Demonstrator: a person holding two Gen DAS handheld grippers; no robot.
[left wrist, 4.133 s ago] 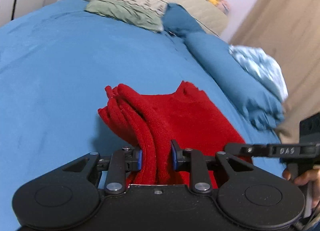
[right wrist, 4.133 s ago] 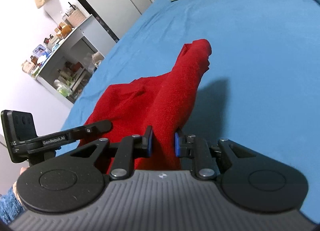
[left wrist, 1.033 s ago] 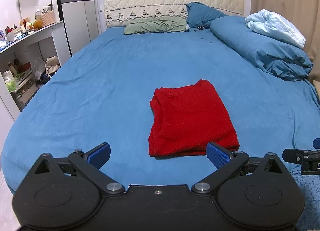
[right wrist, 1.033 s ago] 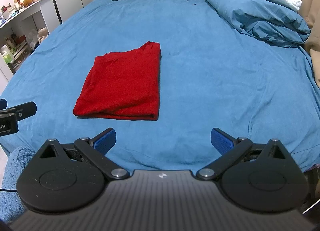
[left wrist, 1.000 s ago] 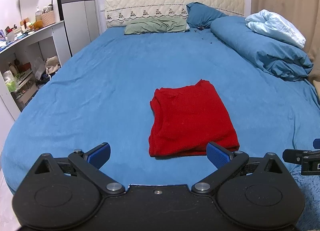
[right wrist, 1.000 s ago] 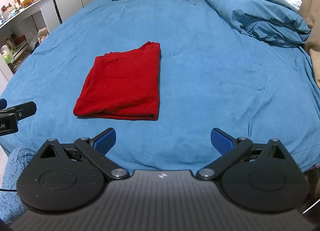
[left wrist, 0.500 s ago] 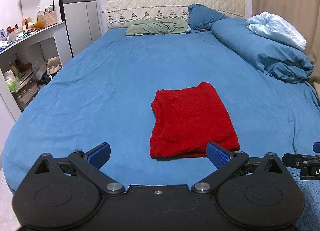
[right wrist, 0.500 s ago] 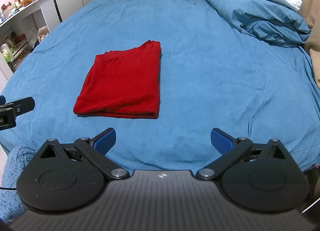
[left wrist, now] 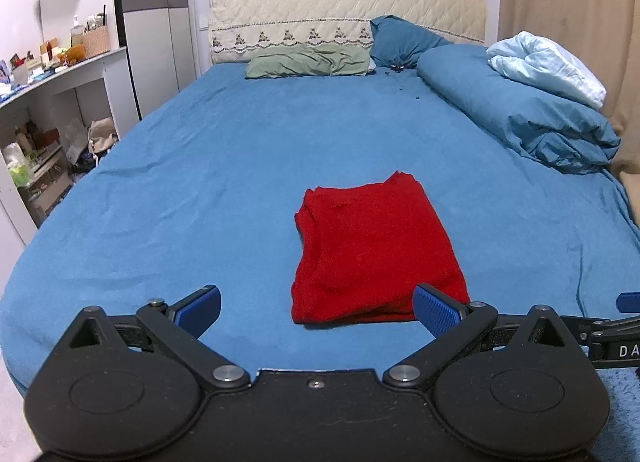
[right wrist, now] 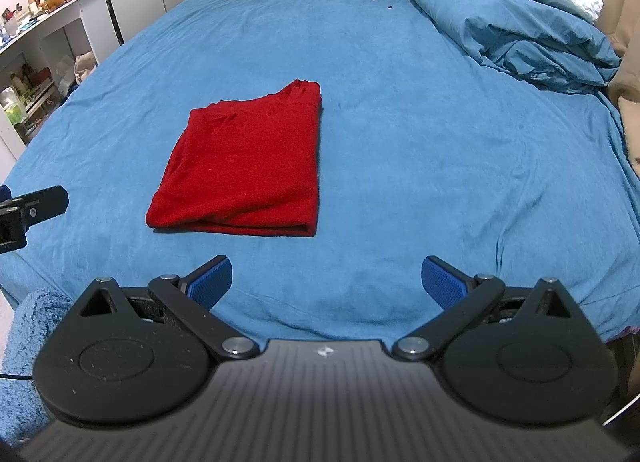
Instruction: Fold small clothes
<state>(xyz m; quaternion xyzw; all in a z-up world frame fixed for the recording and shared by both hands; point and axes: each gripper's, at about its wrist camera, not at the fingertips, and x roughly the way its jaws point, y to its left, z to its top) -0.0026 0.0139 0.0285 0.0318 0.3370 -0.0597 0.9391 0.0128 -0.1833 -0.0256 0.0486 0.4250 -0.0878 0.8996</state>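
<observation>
A red garment (left wrist: 372,250) lies folded into a flat rectangle on the blue bed sheet (left wrist: 224,181); it also shows in the right wrist view (right wrist: 248,161). My left gripper (left wrist: 316,308) is open and empty, held back from the garment's near edge. My right gripper (right wrist: 326,282) is open and empty, near the bed's front edge, to the right of the garment. Neither gripper touches the cloth.
A rolled blue duvet (left wrist: 520,117) with a pale blue cover (left wrist: 548,65) lies along the right side. A green pillow (left wrist: 308,59) and a blue pillow (left wrist: 400,41) lie at the headboard. Shelves (left wrist: 36,149) stand left of the bed.
Four seconds ago both grippers were shut on the red garment; now it lies folded on the bed and both are open and drawn back. In the last second the views barely shifted.
</observation>
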